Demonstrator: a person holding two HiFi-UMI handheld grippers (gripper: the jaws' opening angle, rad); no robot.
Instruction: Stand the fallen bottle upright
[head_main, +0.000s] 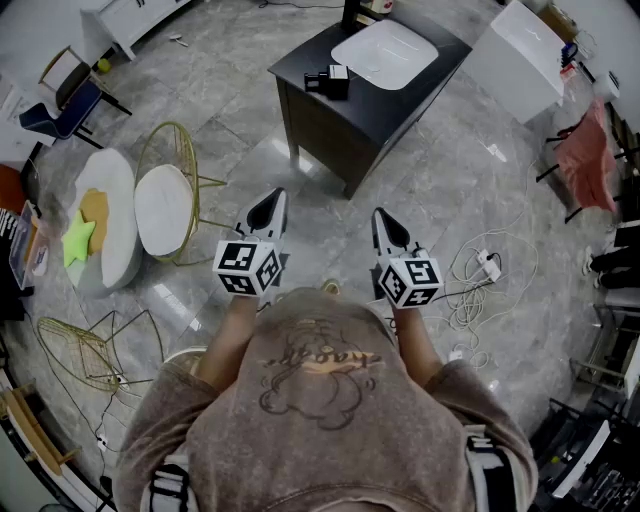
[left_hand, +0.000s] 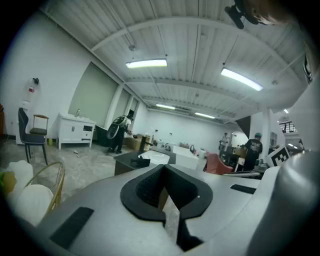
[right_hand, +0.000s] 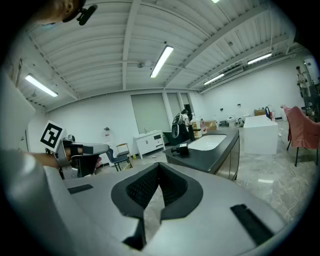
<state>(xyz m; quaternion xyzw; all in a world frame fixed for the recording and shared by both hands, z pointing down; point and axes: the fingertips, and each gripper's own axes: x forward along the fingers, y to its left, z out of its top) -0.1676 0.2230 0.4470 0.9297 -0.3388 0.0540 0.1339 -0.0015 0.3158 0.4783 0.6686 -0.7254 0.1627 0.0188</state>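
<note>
A black table (head_main: 310, 60) stands ahead of me on the grey floor. It carries a white tray (head_main: 385, 52) and a small black object (head_main: 330, 78). I cannot make out a bottle lying on its side in any view. My left gripper (head_main: 270, 200) and right gripper (head_main: 385, 218) are held side by side at waist height, short of the table and pointing towards it. Both are shut with nothing between the jaws. The left gripper (left_hand: 164, 167) view shows the table (left_hand: 125, 160) just beyond its tips. The right gripper (right_hand: 159, 165) view has the table (right_hand: 220, 150) and tray (right_hand: 210, 141) to the right.
A gold wire chair with a white cushion (head_main: 165, 208) and a white round seat with a yellow star (head_main: 100, 230) stand to the left. Cables and a power strip (head_main: 480, 270) lie on the floor to the right. A white cabinet (head_main: 525, 55) is beyond the table.
</note>
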